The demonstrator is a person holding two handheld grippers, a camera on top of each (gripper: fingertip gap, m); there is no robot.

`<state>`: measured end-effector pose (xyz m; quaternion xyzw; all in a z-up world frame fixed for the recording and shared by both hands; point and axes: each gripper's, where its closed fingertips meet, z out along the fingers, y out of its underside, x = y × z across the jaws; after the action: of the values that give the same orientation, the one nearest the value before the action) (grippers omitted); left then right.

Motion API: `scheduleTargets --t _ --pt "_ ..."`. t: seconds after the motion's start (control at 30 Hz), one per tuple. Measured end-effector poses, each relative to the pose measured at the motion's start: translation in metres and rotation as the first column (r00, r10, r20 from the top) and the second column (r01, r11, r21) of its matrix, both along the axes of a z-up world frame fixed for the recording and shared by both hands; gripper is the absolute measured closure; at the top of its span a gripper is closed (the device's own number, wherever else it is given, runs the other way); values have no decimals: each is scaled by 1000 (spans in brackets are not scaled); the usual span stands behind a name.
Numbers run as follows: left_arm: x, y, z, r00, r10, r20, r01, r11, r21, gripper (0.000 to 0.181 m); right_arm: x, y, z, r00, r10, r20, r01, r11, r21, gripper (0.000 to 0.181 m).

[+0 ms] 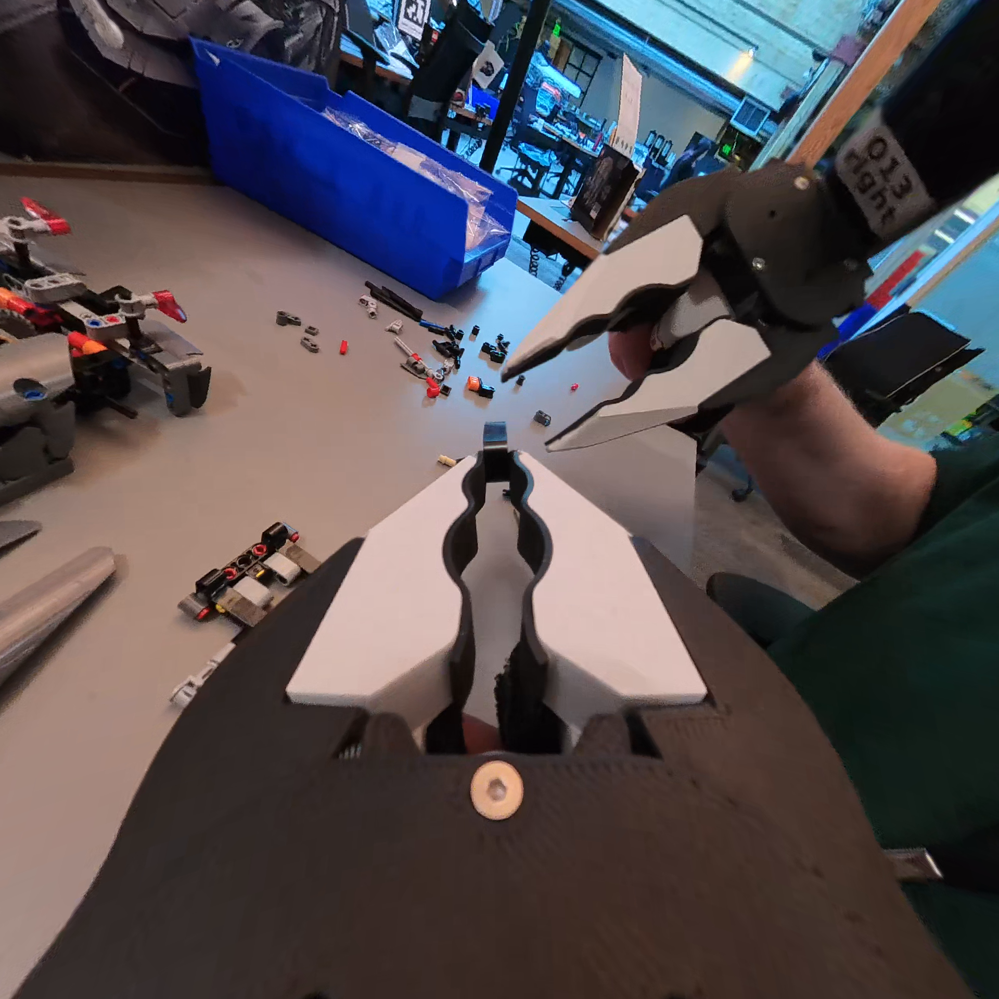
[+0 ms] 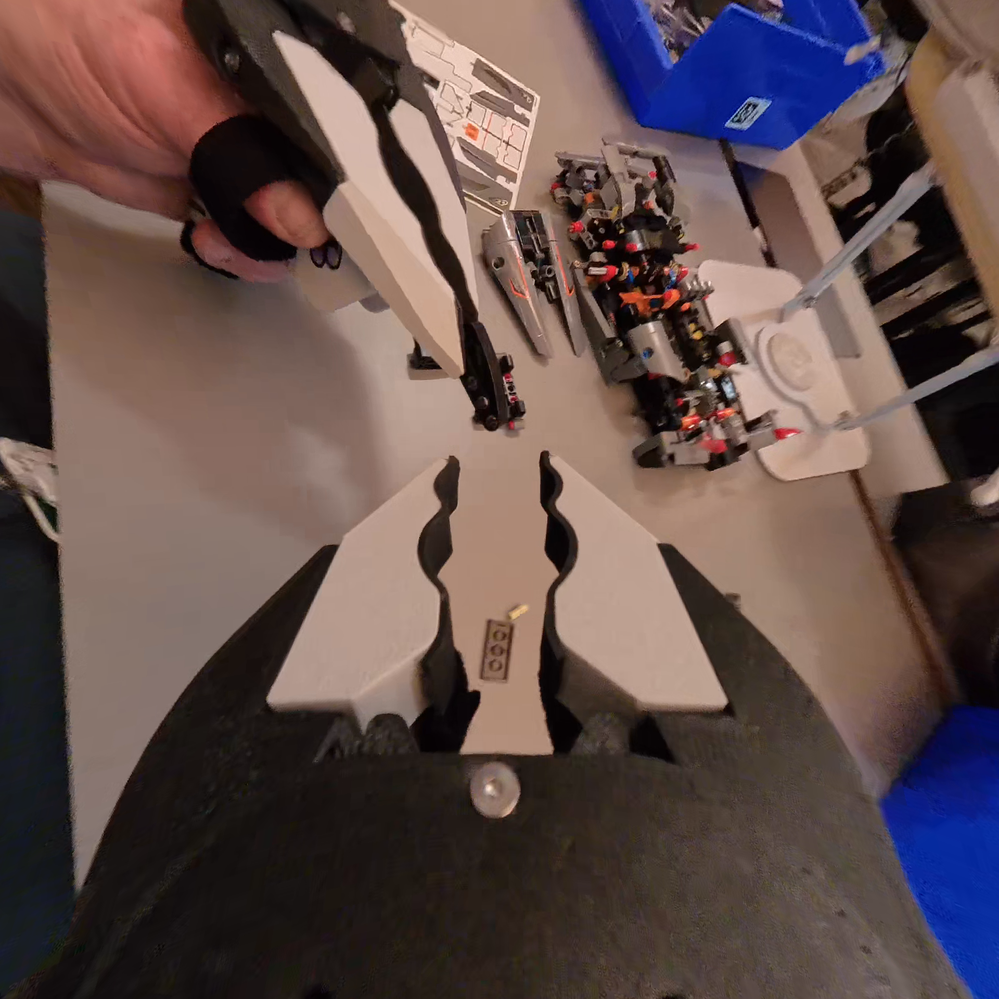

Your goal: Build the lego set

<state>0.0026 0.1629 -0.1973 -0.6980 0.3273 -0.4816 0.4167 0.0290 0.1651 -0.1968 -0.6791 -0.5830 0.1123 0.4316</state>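
My left gripper (image 1: 494,459) is shut on a black curved lego piece (image 1: 494,440) and holds it above the grey table (image 1: 270,459). In the right wrist view the left gripper (image 2: 466,373) holds this piece (image 2: 484,378) just over a small black and grey sub-assembly (image 2: 512,389), which also shows in the left wrist view (image 1: 248,578). My right gripper (image 2: 497,459) is open and empty; in the left wrist view it (image 1: 527,411) hovers just right of the held piece. The large car chassis (image 2: 665,324) lies to the right.
A flat grey plate (image 2: 497,648) and a tan pin (image 2: 517,611) lie under my right gripper. Loose small parts (image 1: 448,351) are scattered near a blue bin (image 1: 346,162). Grey body panels (image 2: 530,286), a sticker sheet (image 2: 486,119) and a white stand (image 2: 800,367) sit around the chassis.
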Motion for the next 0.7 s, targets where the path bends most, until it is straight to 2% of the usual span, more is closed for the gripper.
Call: scheduleTargets --t 0.03,0.2,0.3,0.37,0.47,0.57,0.7 --pt "2 -1 1 1000 -11 0 11 1000 7 175 1 -1 -1 999 -10 -32 8 999 -44 151" --pt "11 -10 12 997 -71 11 71 995 72 176 -9 -11 -4 990 33 -137 -62 976 -210 146" --pt "15 -20 15 993 -117 -27 120 985 126 175 -14 -18 -7 985 98 -139 -132 956 -262 154" --pt "16 -24 17 991 -131 -40 136 979 152 176 -14 -19 -6 982 112 -153 -151 949 -277 171" --pt "16 -25 21 989 -146 5 144 980 135 175 -14 -22 -2 971 129 -203 -190 930 -314 172" --pt "17 -20 26 991 -126 44 121 986 115 176 -13 -20 5 958 109 -265 -196 924 -329 170" --pt "18 -14 36 992 -89 92 78 990 116 176 -2 -12 12 953 33 -301 -140 929 -342 155"
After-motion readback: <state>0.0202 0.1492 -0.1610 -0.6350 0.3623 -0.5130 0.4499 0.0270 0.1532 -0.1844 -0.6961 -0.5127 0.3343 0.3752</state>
